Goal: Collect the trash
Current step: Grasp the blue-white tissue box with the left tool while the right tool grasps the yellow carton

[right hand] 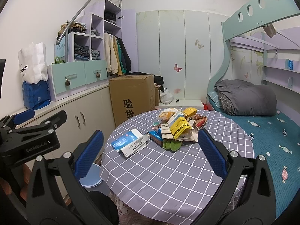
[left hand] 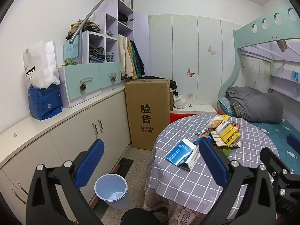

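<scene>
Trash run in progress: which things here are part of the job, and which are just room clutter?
Job:
- blue-and-white torn box
- wrapper pile on the table
- blue bin on the floor

Clutter:
- cardboard box
- white paper bag
- grey quilt
- hanging jackets

A home bedroom, likely a child's: a pastel bunk bed (right hand: 249, 16) with a folded grey quilt (right hand: 247, 99) on its teal sheet, butterfly stickers (right hand: 177, 67) on the wardrobe doors, jackets (left hand: 130, 60) hanging in an open lilac shelf unit (left hand: 105, 37), low cabinets (left hand: 75, 131) along the wall, and a round bench (right hand: 168, 168) under a checked cloth.
</scene>
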Tool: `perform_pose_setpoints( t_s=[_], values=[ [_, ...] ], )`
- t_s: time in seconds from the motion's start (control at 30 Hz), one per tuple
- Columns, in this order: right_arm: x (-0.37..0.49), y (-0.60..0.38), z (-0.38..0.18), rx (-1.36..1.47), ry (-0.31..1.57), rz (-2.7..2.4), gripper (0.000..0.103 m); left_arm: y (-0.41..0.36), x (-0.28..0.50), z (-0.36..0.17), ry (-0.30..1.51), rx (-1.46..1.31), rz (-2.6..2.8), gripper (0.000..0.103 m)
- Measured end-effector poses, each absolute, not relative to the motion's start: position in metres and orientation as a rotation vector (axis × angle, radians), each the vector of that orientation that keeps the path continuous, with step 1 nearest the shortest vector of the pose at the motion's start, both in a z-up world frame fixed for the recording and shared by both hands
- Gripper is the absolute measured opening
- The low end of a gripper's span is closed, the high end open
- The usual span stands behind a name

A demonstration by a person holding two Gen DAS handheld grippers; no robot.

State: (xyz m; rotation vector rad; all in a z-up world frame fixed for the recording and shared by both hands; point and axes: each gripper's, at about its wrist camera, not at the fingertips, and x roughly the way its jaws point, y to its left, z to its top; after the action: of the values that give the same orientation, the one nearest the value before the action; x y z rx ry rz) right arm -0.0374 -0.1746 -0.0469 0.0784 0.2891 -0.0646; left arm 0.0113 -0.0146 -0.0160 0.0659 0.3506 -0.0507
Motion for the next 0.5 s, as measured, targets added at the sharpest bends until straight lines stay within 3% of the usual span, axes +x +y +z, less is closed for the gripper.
perform_pose_setpoints(
  t_s=[0.5],
  values=[
    [0.032,-0.227,-0.095,0.204,0.461,-0.121,0.098,-0.018,0.106,-0.087,0.632,0.055,-0.065,0.099]
  ],
)
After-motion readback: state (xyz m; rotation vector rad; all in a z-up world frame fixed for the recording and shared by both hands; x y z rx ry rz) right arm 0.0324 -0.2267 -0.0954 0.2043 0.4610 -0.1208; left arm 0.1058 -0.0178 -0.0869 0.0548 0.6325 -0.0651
